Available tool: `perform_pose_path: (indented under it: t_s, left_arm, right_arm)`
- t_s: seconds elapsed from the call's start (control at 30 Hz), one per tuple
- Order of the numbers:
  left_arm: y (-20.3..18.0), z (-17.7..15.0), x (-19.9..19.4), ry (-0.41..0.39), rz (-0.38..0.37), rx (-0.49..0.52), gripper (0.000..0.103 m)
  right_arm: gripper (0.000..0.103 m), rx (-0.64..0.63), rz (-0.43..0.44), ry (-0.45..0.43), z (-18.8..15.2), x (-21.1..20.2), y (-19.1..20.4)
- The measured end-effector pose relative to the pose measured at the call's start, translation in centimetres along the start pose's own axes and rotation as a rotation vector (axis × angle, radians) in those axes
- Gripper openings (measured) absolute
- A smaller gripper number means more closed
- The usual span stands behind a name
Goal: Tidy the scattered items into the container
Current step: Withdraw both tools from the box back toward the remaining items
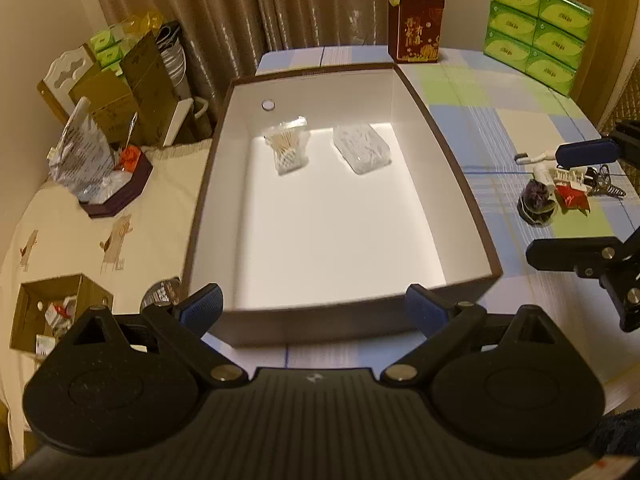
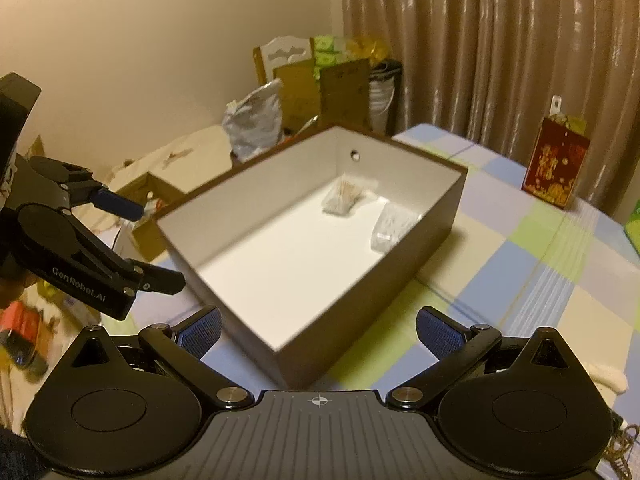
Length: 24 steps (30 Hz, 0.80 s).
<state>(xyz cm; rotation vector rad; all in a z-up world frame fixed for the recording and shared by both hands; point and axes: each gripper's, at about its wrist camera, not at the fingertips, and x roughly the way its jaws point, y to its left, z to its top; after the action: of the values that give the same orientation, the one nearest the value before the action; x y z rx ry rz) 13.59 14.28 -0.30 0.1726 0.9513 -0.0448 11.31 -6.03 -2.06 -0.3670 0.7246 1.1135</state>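
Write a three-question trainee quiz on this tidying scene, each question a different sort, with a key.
1. True or false: the left tool is shut on a packet.
2. Multiple choice: how many packets already lie in the box? A) none B) two C) four
3. Fill in: the items not yet tidied lie on the checked cloth to the ___ of the box in the left wrist view.

Key
1. False: both the left and the right tool are open and empty.
2. B: a cotton swab packet and a clear packet.
3. right
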Motion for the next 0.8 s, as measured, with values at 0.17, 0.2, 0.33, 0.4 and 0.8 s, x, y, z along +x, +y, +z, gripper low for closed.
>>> perform_pose_path:
  t_s: [0.17, 0.2, 0.33, 0.4, 0.8]
  left_arm:
    - [-2.0, -0.6, -0.1, 0.022, 0.007, -0.018, 0.096]
    - [-2.4, -0.7, -0.1, 0.025, 0.009, -0.022, 0.096]
    - [-4.1, -1.1, 0.0, 0.041, 0.012, -0.038, 0.096]
    - [-5.0, -1.1, 0.2, 0.049, 0.011, -0.042, 0.096]
    - [-11.5, -0.1, 1.3, 0.064, -0.020, -0.029, 0.096]
  right_arm:
    - [0.101, 0.000, 0.018, 0.034, -1.4, -0.4, -1.3]
    - [0.101, 0.001, 0.021, 0.040, -1.7, -0.6, -1.7]
    - [0.101, 0.005, 0.020, 0.058, -2.7, -1.3, -2.9]
    - [0.101, 0.010, 0.018, 0.065, -3.2, -1.7, -3.7]
    - [0.101, 0.091, -0.036, 0.095, -6.8, -5.2, -9.3]
